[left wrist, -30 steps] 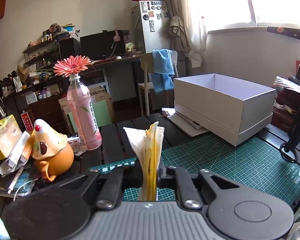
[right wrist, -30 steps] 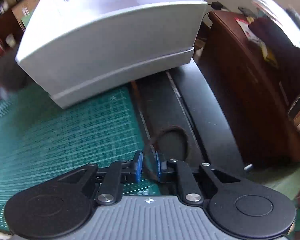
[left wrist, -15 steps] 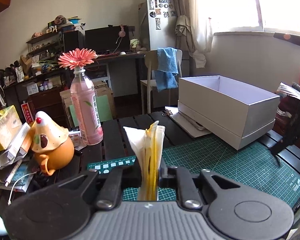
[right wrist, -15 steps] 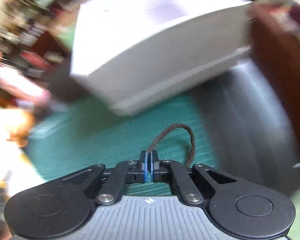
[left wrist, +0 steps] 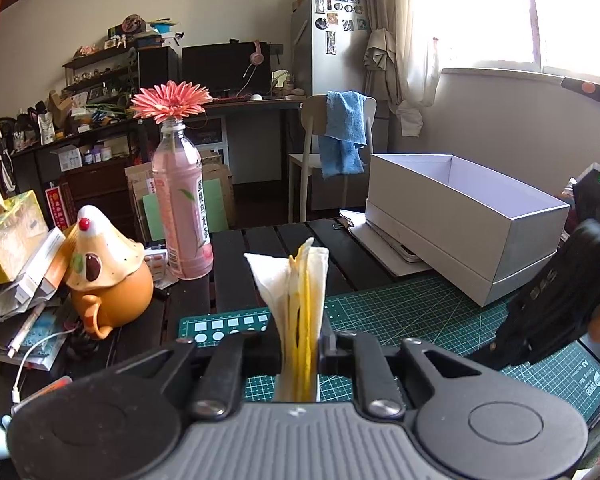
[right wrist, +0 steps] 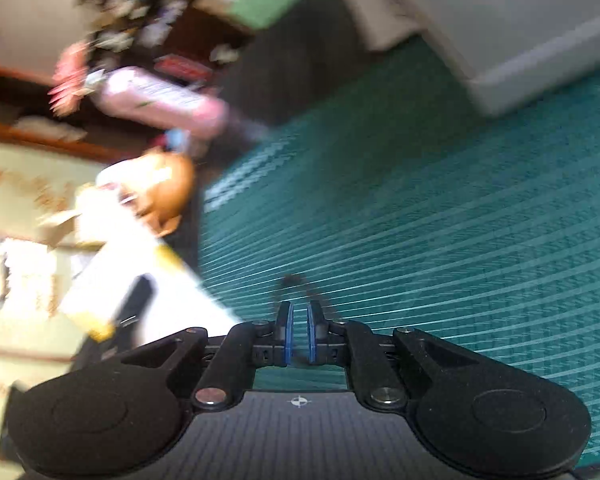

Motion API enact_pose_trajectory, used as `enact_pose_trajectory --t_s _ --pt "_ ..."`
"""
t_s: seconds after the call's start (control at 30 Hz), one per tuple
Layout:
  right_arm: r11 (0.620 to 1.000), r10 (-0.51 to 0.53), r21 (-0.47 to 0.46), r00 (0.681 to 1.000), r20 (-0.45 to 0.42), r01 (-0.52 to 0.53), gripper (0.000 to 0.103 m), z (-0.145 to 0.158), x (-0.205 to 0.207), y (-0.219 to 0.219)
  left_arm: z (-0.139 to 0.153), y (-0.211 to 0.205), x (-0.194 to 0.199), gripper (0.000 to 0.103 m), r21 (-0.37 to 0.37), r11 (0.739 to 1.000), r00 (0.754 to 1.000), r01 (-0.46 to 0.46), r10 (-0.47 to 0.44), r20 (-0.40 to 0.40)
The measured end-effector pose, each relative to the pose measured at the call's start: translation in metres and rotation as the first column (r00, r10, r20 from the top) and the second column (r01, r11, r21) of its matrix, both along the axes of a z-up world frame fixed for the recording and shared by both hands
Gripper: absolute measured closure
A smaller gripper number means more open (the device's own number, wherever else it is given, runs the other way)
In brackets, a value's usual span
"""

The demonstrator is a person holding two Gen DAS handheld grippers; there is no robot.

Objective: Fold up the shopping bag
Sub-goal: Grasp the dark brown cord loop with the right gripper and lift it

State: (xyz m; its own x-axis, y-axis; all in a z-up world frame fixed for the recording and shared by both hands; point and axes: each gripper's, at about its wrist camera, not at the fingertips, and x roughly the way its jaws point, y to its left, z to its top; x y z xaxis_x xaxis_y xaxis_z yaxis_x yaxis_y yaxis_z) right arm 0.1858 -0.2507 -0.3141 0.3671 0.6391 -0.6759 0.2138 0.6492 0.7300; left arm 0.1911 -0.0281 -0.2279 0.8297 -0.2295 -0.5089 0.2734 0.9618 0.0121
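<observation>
The folded shopping bag [left wrist: 300, 280], white with yellow layers, stands upright as a narrow wad. My left gripper [left wrist: 300, 344] is shut on its lower part above the green cutting mat [left wrist: 420, 312]. To the right, a hand holds my right gripper [left wrist: 496, 348] low over the mat, pointing towards the bag. The right wrist view is heavily blurred. There my right gripper [right wrist: 299, 320] has a narrow gap between its blue pads [right wrist: 286, 332]. A dark smear [right wrist: 294, 280] lies just past the tips, and I cannot tell what it is. The bag [right wrist: 140, 264] shows as a white-yellow blur at left.
An open white box [left wrist: 480, 232] sits at the mat's far right corner. A pink bottle with a flower [left wrist: 182, 216], an orange lidded pot [left wrist: 108, 280] and a yellow tissue box [left wrist: 8, 232] crowd the left. A chair with a blue towel [left wrist: 342, 136] stands behind the table.
My right gripper shut on a dark cord loop, swung fast to the left over the mat, and now shows a narrow gap with no clear loop. My left gripper still holds the bag.
</observation>
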Motion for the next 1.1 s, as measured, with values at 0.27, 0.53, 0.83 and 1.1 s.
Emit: enact_pose_trajectory --t_s 0.27,0.53,0.83,1.1 --pt "1.000 0.031 0.003 0.998 -0.050 -0.031 0.070 -0.015 0.005 0.020 0.001 0.007 0.004 0.088 -0.026 0.999 0.999 -0.033 0.032 -0.026" --pt "0.817 0.366 -0.507 0.926 0.090 -0.273 0.071 0.024 -0.009 0.104 0.000 0.021 0.014 0.088 -0.079 0.993 0.994 -0.088 0.082 -0.076" --pt "0.671 0.497 -0.663 0.865 0.069 -0.333 0.100 0.028 -0.019 0.131 -0.001 0.021 0.014 0.087 -0.070 0.994 0.994 -0.089 0.083 -0.075" --pt "0.782 0.347 -0.580 0.932 0.102 -0.227 0.100 0.029 0.001 0.101 -0.001 0.020 0.014 0.087 -0.069 0.993 0.993 -0.091 0.086 -0.078"
